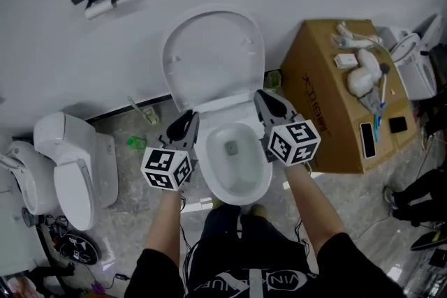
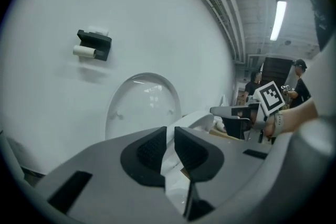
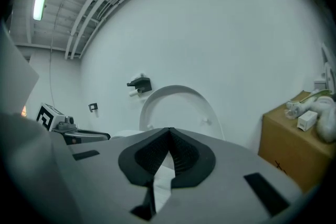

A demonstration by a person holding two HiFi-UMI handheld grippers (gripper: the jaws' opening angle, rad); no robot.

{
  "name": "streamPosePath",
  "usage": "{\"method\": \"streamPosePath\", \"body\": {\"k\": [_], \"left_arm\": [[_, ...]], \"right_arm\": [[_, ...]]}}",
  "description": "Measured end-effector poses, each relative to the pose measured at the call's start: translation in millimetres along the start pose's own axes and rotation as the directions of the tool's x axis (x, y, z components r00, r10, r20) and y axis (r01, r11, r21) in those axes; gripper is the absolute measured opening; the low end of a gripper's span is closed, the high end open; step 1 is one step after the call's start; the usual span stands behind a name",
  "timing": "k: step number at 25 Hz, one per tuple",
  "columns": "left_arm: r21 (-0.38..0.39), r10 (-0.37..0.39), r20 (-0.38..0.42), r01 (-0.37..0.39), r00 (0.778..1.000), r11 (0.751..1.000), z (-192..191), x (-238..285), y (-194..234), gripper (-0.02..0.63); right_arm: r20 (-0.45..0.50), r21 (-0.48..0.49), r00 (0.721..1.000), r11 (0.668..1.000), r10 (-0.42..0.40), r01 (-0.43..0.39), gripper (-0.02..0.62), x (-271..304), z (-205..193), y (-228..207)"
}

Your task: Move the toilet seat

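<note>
Toilet seat (image 1: 213, 56) stands upright against the wall, ahead of and between the 2 tools. Left tool (image 2: 170, 134) jaws a slit apart, gripping nothing; right tool (image 3: 169, 134) pinched together, empty. Seat unheld: either raise done or lowering not started.

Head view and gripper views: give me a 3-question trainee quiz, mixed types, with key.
1. True or false: the lid is down.
2. What stands at the toilet's right in the head view? A) box B) bucket C) ladder
3. Which gripper's jaws are fully together?
Key: 1 false, it stands up against the wall; 2 A; 3 right gripper.
</note>
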State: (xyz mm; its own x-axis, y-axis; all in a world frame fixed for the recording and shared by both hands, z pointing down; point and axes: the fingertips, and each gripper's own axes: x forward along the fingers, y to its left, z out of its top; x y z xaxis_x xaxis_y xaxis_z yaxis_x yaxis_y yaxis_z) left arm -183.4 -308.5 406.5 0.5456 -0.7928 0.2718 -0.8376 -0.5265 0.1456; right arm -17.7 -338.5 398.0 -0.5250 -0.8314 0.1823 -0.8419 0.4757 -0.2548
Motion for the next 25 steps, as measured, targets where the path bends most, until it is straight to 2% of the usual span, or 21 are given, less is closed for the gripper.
{"method": "streamPosePath", "body": {"k": [5,12,25], "left_arm": [[-0.035,0.013,0.023,-0.012,1.000,0.999,16,19,20,0.049],[-0.041,0.017,0.033,-0.016,0.999,0.999,31,43,42,0.043],[-0.020,0.027,0.028,-0.027,0.999,0.999,48,78,75,0.038]], "right_arm": [[-0.008,-0.051,1.000,0.999,-0.013,0.013,0.008,23,12,-3],[-0.020,-0.073,0.999,0.997,-0.034,0.032,0.008,49,20,-11],[-0.032,-0.059,0.995,0.994,-0.094,0.092,0.008,85,22,-29]]}}
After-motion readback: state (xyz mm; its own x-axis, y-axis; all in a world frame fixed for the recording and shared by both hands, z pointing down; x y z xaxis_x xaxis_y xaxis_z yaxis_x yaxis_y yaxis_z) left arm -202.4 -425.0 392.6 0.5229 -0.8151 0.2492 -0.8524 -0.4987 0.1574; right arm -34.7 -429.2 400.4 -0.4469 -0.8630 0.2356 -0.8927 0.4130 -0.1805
